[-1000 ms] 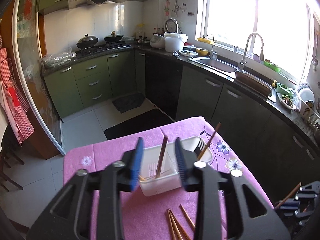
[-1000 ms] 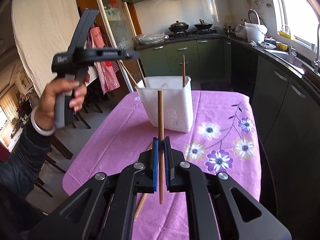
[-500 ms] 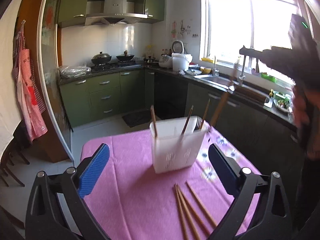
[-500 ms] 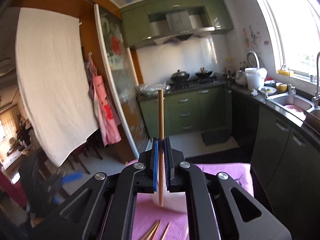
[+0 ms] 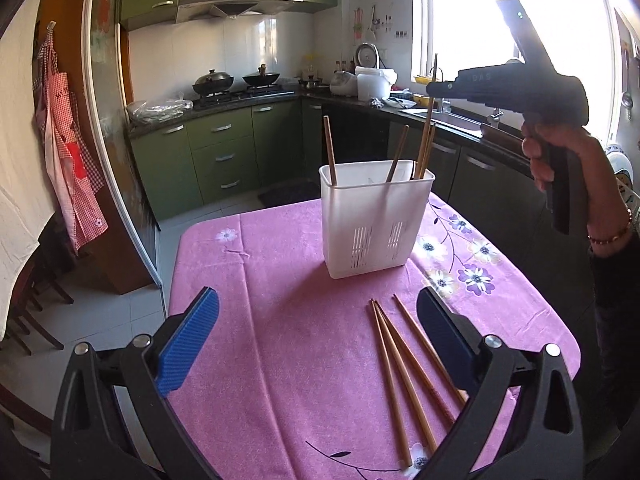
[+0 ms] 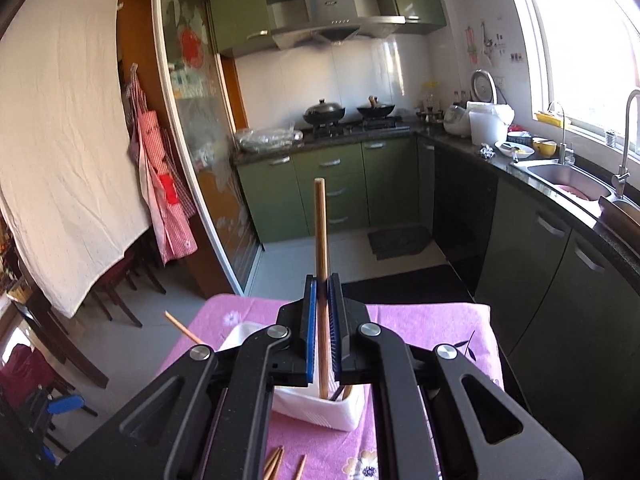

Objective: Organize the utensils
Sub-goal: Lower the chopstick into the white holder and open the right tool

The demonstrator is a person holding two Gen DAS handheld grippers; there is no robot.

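Right tool point(image 6: 322, 312), risen, gripping chopstick point(image 6: 321, 224)

I see the utensil holder point(image 5: 376, 220) standing on the tablecloth point(image 5: 280, 360) toward its far side, with several chopsticks point(image 5: 329, 148) upright in it. Nearer me, three loose chopsticks point(image 5: 394, 376) lie flat on the cloth (just right of centre). Behind the table runs the kitchen counter point(image 5: 224, 104).
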